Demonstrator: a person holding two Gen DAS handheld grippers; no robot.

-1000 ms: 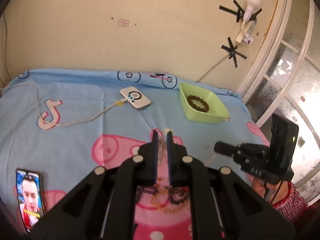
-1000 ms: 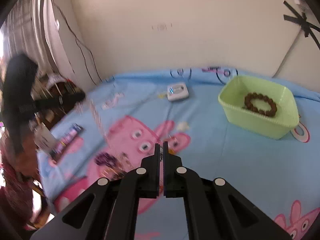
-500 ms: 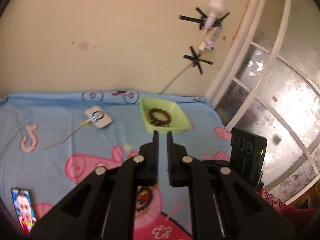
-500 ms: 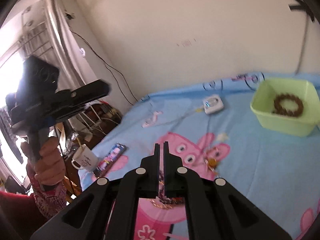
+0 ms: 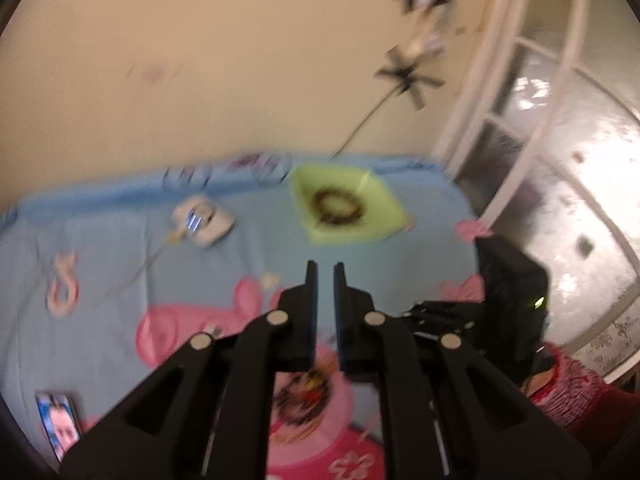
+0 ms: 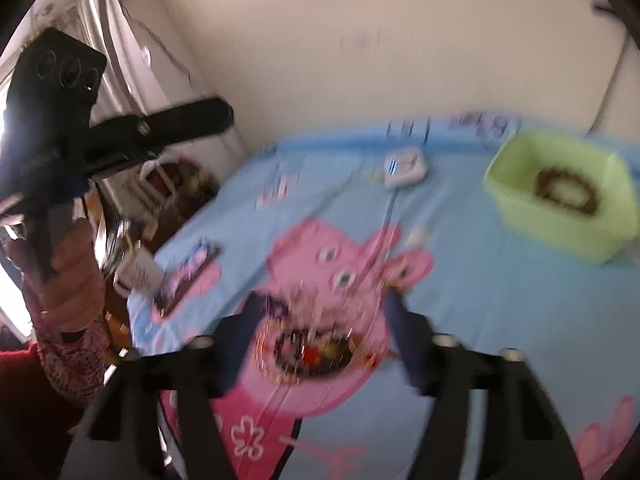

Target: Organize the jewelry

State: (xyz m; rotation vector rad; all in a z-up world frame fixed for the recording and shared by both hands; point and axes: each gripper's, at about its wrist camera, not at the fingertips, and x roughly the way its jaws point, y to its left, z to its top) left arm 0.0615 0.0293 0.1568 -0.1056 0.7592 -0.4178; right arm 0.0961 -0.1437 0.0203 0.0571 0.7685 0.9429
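A pile of jewelry [image 6: 316, 350] lies on the pink pig print of the blue sheet; it also shows blurred in the left wrist view [image 5: 306, 394]. A green tray [image 6: 560, 200] at the back right holds a brown bead bracelet [image 6: 566, 196]; tray [image 5: 380, 220] and bracelet [image 5: 338, 206] also show in the left wrist view. My right gripper [image 6: 320, 308] is open wide, raised above the pile, empty. My left gripper [image 5: 324, 276] is nearly shut, raised above the bed, with nothing visible between the fingers. It also shows in the right wrist view [image 6: 224, 114], raised at the left.
A white charger [image 5: 202, 220] with a cable lies near the back. A phone [image 5: 58, 424] with a lit screen lies at the front left edge. A mug [image 6: 138, 276] and clutter stand beside the bed. A glass door [image 5: 560, 160] is on the right.
My right gripper has opened wide from shut. Both grippers rose away from the bed, then moved a little; the views are blurred with motion.
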